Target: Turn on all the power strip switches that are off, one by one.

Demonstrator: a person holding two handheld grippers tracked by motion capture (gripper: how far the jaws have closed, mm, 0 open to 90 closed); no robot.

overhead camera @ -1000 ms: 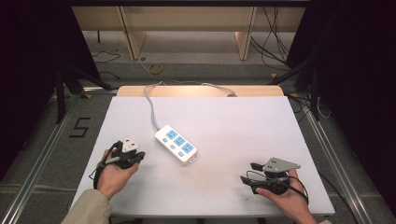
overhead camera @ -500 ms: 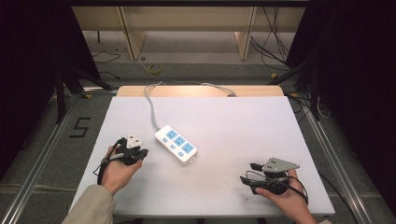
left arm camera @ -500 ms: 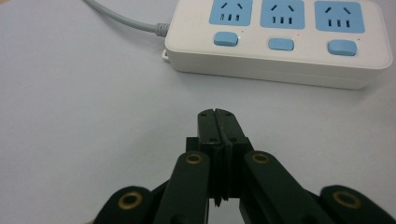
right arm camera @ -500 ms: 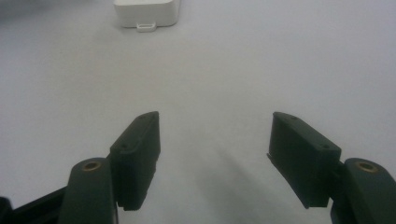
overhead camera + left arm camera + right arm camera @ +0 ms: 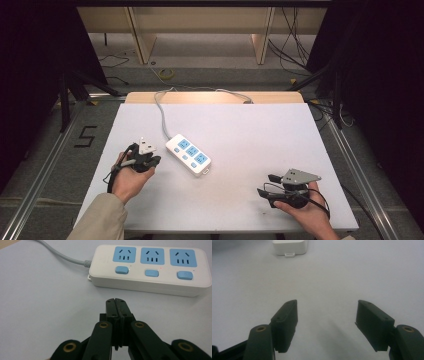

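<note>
A white power strip (image 5: 188,154) with three blue sockets and three blue switches lies slantwise in the middle of the white table (image 5: 240,125); its grey cable (image 5: 161,107) runs off over the far edge. My left gripper (image 5: 154,160) sits just left of the strip, pointing at its long side, jaws shut with nothing between them. In the left gripper view the shut fingertips (image 5: 116,301) stop a short way before the power strip (image 5: 150,267). My right gripper (image 5: 265,185) rests at the front right with open, empty jaws. The right gripper view has the strip's end (image 5: 290,246) far ahead of the gripper (image 5: 327,307).
The table's front edge runs just below both hands. Beyond the far edge stand wooden furniture legs (image 5: 141,35) and loose cables (image 5: 167,74) on the floor. Metal rails (image 5: 45,165) flank the table on both sides.
My left hand has crept to the right, bringing its shut gripper closer to the power strip. The right hand and the strip have stayed put.
</note>
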